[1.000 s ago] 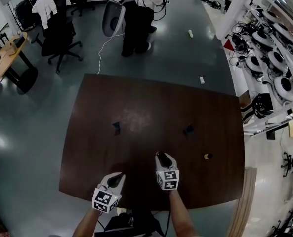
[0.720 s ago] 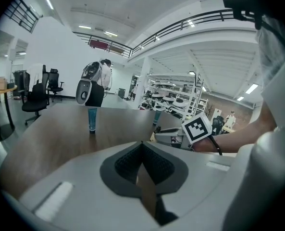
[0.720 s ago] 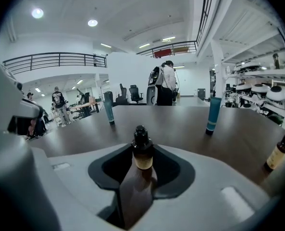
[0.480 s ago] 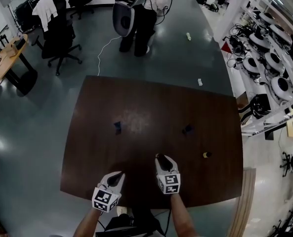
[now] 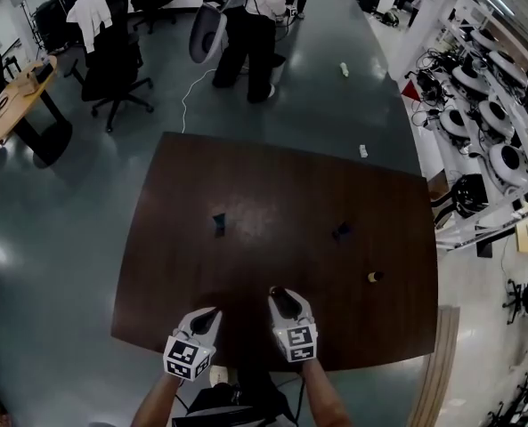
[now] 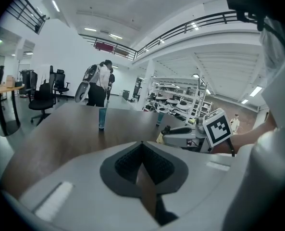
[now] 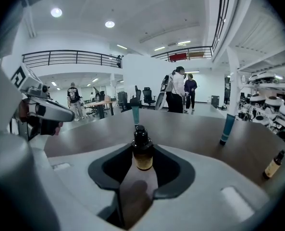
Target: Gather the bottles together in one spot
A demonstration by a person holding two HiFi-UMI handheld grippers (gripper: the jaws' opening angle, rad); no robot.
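Presently mid-carry: right gripper (image 5: 280, 295) clamped on small black-capped amber bottle (image 7: 142, 153); left gripper (image 6: 142, 147) closed, empty; next, probably stand it beside teal tube (image 7: 135, 113)

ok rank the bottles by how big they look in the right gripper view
held amber bottle, largest but nearest the camera
right teal tube and far-right amber bottle, about alike
middle teal tube, smallest, partly hidden

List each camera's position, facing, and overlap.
Head view: on the person's head, steeply down onto the table; forearms, left gripper, right gripper show.
Left gripper view: on left gripper, across the table along closed fingers; right gripper at right.
Right gripper view: on right gripper, across the table past its held amber bottle; left gripper at left.
Shared: all show left teal tube and right teal tube.
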